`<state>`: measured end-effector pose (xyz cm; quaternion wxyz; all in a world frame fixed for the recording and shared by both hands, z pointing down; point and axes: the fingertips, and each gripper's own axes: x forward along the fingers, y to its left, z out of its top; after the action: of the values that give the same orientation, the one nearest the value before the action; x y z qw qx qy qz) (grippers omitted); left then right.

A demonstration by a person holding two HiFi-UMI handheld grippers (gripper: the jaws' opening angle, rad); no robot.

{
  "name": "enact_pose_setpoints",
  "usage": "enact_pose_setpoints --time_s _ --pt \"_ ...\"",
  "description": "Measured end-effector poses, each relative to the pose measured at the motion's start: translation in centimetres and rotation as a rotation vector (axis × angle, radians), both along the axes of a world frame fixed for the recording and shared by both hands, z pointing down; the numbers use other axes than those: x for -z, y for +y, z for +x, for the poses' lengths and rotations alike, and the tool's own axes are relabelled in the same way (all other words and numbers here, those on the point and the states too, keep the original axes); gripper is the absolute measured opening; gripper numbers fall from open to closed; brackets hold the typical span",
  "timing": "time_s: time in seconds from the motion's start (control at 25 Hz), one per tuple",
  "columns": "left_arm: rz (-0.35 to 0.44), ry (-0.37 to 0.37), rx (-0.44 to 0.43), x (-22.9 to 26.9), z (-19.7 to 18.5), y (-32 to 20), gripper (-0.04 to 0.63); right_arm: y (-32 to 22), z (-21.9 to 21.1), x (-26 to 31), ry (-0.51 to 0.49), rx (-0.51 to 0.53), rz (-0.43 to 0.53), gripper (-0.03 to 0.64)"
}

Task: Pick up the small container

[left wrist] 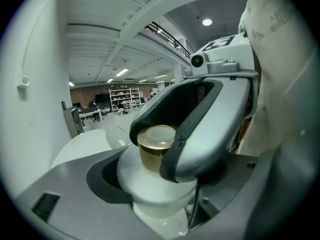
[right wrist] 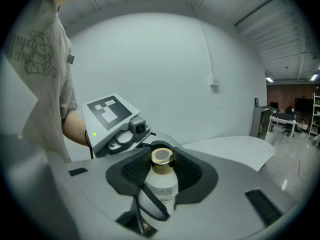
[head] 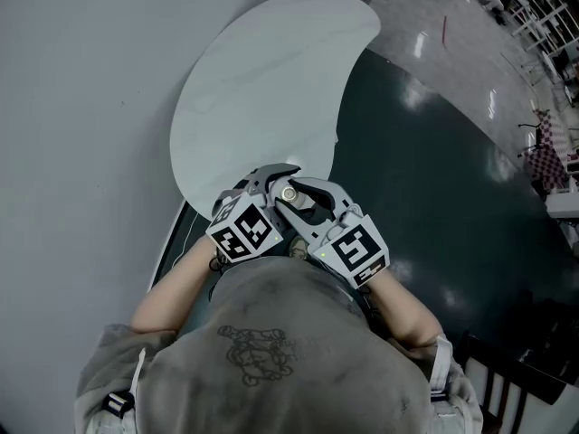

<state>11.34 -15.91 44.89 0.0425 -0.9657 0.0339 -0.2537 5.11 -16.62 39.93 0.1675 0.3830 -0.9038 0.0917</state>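
The left tongs (head: 270, 177) pinched the white bottle (right wrist: 160, 194); the right tongs (right wrist: 162, 170) gripped its gold cap (right wrist: 162, 156), at the bench's (head: 262, 89) near edge.

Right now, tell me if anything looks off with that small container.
Nothing stands out. The small white plastic container is upright, its gold cap seated squarely; the left gripper holds its body, the right gripper grips the cap. No spill or damage shows.

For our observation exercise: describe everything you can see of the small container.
The small container is a white, plastic-looking bottle with a shiny gold cap and dark print on its side. It stands upright, held in the air, its body gripped by both the right tongs and the left tongs.
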Motion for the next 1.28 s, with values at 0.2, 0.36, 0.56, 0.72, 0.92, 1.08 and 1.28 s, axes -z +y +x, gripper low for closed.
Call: enact_pose_setpoints --time_s 0.2,0.36,0.56,0.72,0.92,1.08,1.28 --pt "-0.011 -0.009 0.001 -0.4 0.4 0.5 0.345 0.4 0.4 -0.4 0.006 0.0 -0.02 0.146" --pt "-0.004 -0.016 0.0 -0.7 0.4 0.2 0.345 0.2 0.5 -0.7 0.017 0.0 -0.03 0.145" --pt "0.0 -0.015 -0.008 -0.6 0.4 0.0 0.345 -0.1 0.4 -0.6 0.028 -0.002 -0.033 0.145" --pt "-0.004 -0.017 -0.012 -0.8 0.4 0.0 0.345 -0.1 0.5 -0.8 0.031 -0.005 -0.04 0.144" --pt "-0.025 -0.013 -0.018 -1.4 0.5 0.2 0.345 -0.1 0.5 -1.4 0.027 -0.01 -0.044 0.145" --pt "-0.02 -0.015 -0.018 -1.5 0.5 0.1 0.345 -0.1 0.6 -1.5 0.028 -0.011 -0.043 0.145" --pt "-0.013 -0.015 -0.018 -1.3 0.5 0.0 0.345 -0.2 0.6 -1.3 0.028 -0.011 -0.04 0.146"
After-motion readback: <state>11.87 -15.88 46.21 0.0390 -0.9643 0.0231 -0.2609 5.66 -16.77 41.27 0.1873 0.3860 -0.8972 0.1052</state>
